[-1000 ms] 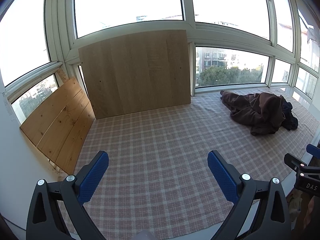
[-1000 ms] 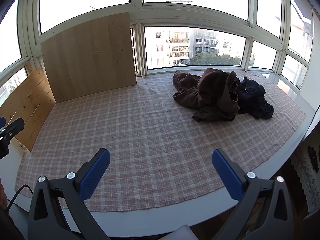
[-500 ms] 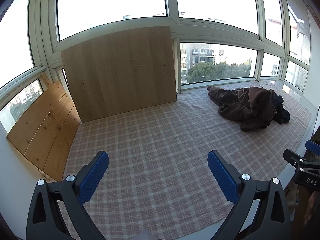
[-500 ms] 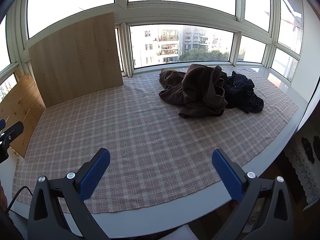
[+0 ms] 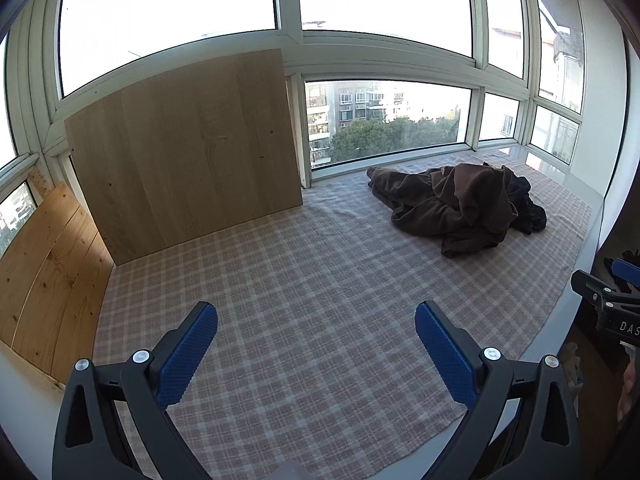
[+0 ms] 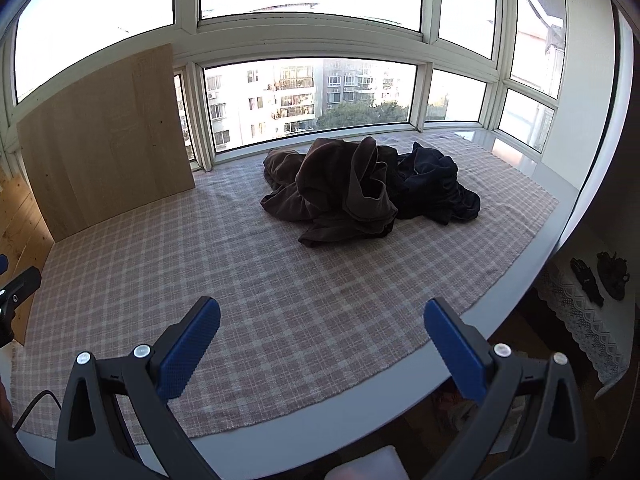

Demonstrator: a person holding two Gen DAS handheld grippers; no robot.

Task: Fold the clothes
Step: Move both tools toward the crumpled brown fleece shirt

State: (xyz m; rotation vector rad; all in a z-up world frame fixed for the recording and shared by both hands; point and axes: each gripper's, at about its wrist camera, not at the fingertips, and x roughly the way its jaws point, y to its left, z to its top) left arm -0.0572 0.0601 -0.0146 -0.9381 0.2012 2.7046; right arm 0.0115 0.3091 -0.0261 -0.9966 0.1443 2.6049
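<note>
A crumpled brown garment [image 5: 452, 204] [image 6: 340, 192] lies in a heap at the far right of the checked cloth [image 5: 312, 292] [image 6: 304, 280], with a dark navy garment [image 5: 528, 208] [image 6: 432, 188] bunched against its right side. My left gripper [image 5: 316, 320] is open and empty, above the near middle of the cloth, well short of the heap. My right gripper [image 6: 322, 316] is open and empty near the cloth's front edge. The right gripper's tip also shows in the left wrist view [image 5: 608, 296].
A large wooden board [image 5: 188, 156] [image 6: 108, 140] leans against the window at the back left. Wooden planks [image 5: 44, 272] line the left side. Windows surround the platform. A lace-covered table [image 6: 588, 312] with dark items stands lower right.
Both views have swung to the right and drawn closer, so the clothes heap sits nearer the centre and larger. Both grippers stay open and empty.
</note>
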